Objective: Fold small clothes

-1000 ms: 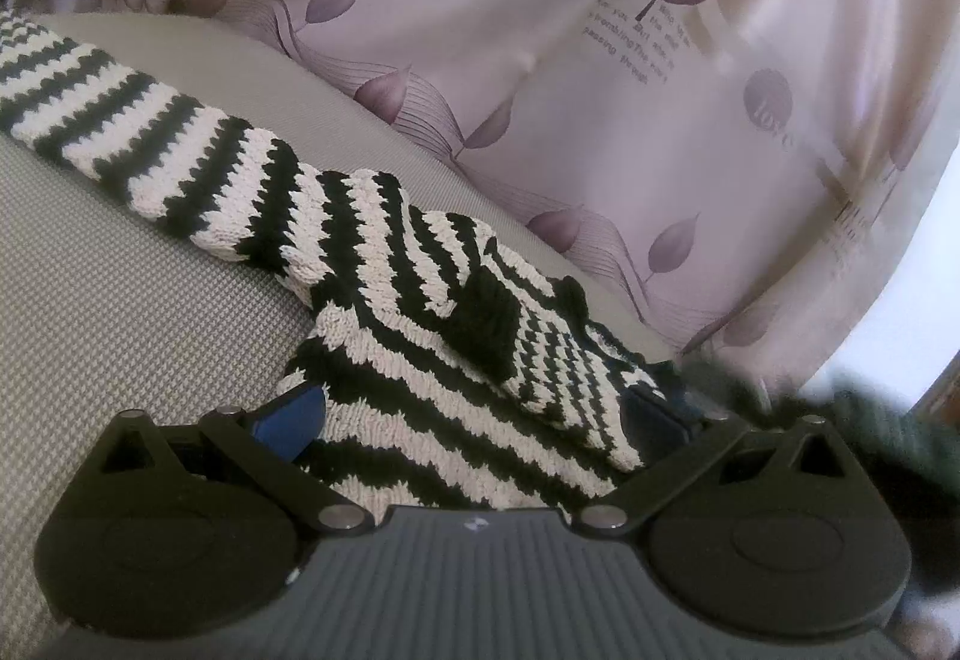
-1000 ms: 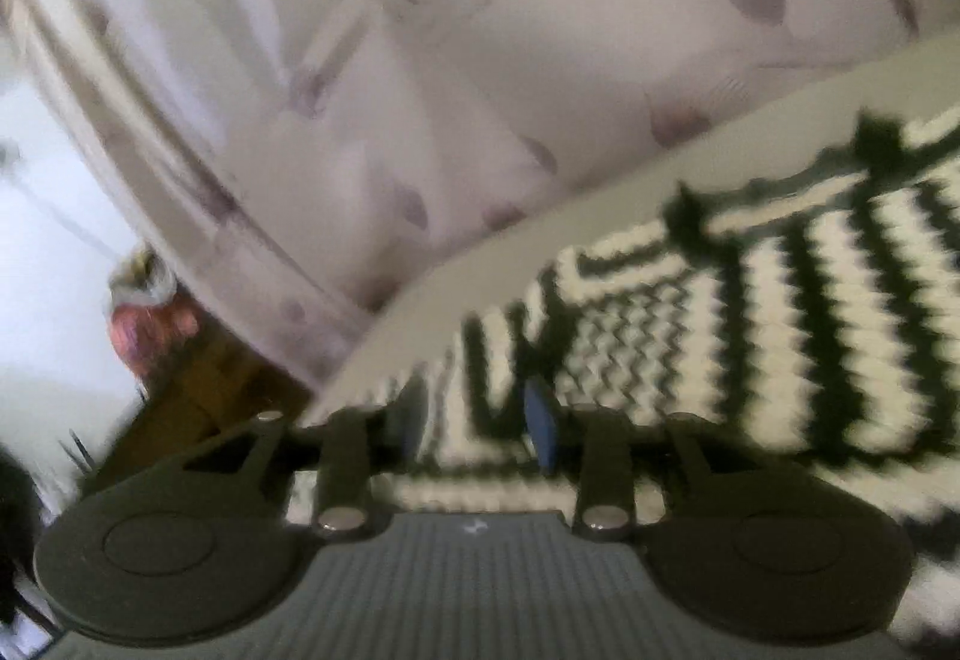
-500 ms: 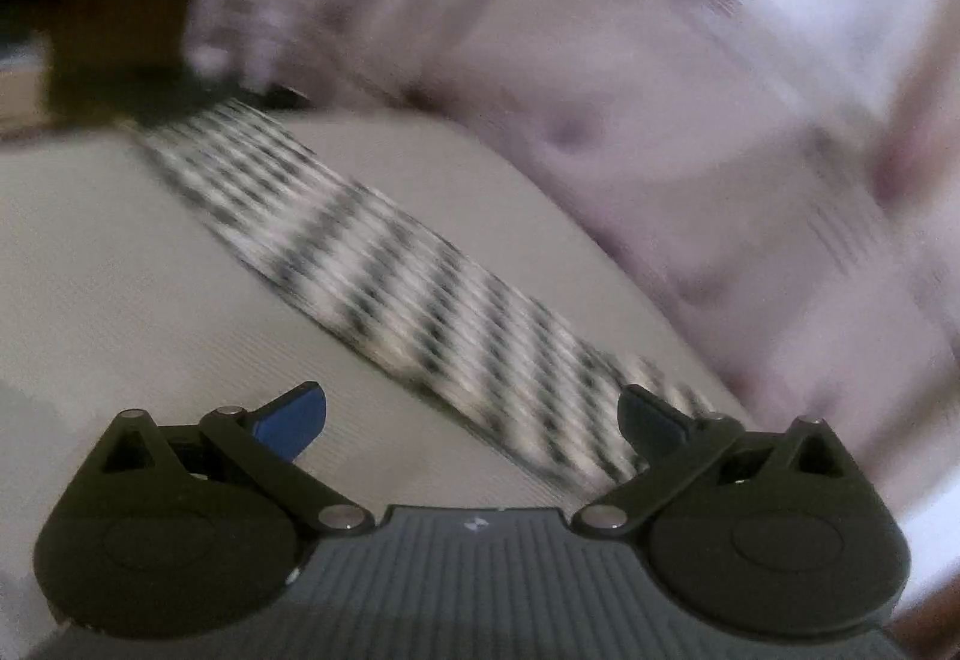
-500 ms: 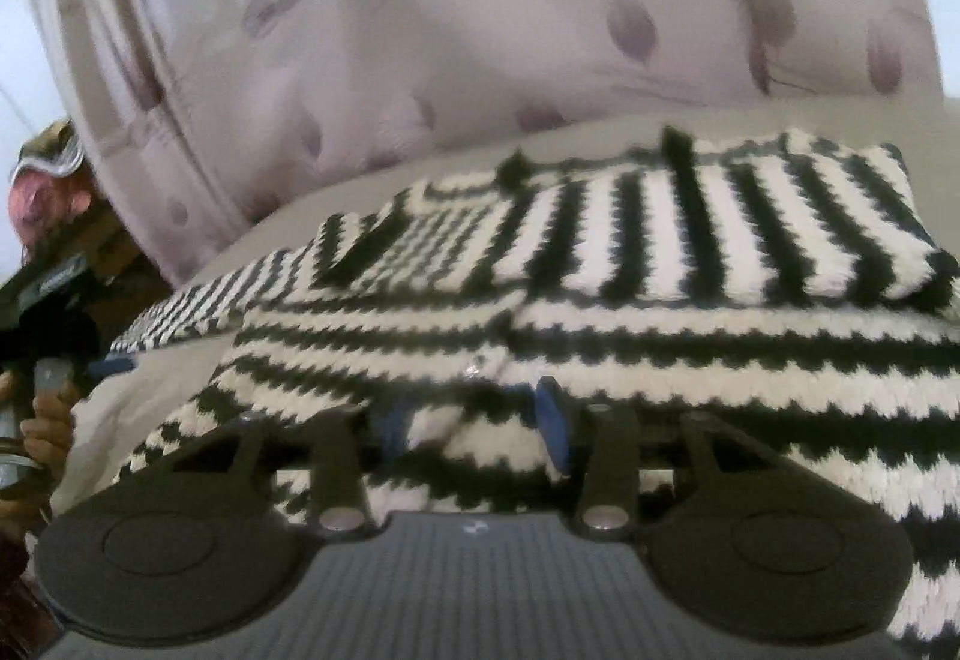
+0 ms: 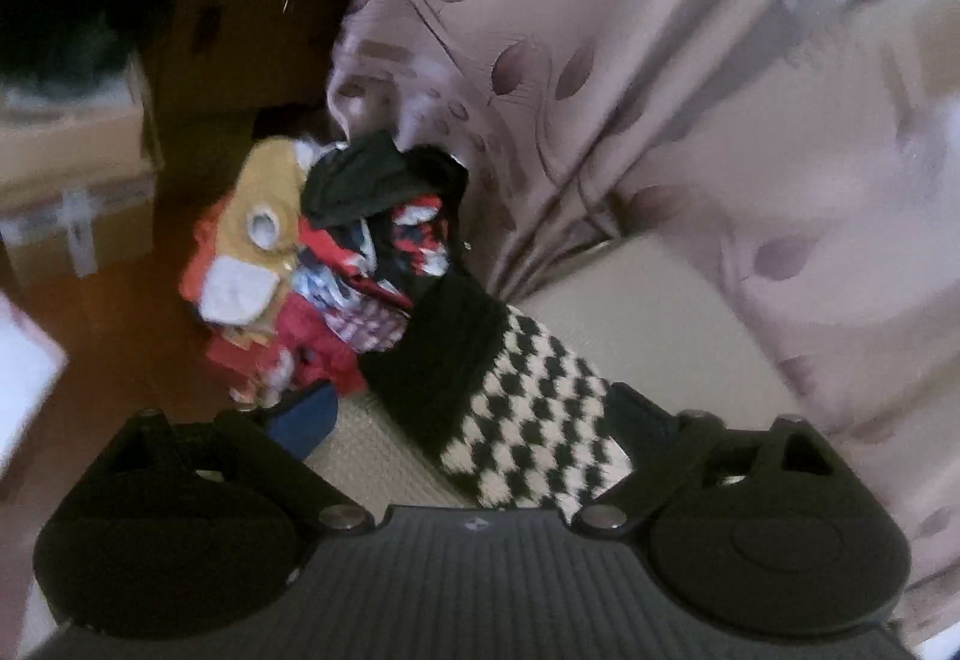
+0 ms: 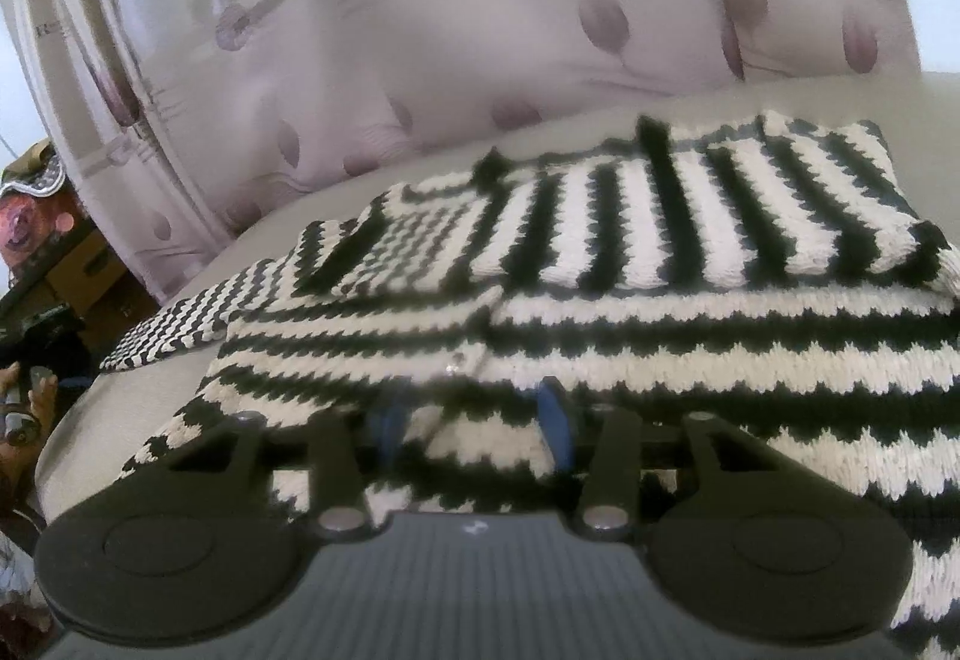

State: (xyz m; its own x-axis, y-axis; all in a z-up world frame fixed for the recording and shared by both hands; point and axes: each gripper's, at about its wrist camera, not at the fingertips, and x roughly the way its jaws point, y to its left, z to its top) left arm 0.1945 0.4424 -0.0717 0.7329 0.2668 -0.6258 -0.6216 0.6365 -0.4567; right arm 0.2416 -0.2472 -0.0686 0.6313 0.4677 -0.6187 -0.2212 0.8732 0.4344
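A black-and-white striped knit sweater (image 6: 660, 252) lies on a beige cushion (image 6: 180, 294), one sleeve folded over its body. My right gripper (image 6: 471, 423) is low over the near part of the sweater, fingers a modest gap apart with knit fabric lying between them. The other sleeve, with a black cuff (image 5: 444, 354), stretches out to the cushion's edge in the left wrist view. My left gripper (image 5: 468, 414) is wide open above that sleeve end, with the sleeve (image 5: 540, 420) lying between the fingers.
A pale curtain with purple leaves (image 6: 480, 30) hangs behind the cushion and shows in the left wrist view (image 5: 660, 90). A pile of colourful clothes (image 5: 324, 264) sits on the floor past the cushion edge. Cardboard boxes (image 5: 72, 180) stand at the left.
My left gripper has swept left along the sleeve from the sweater's body to the cuff end. My right gripper came lower and closer onto the sweater's near part.
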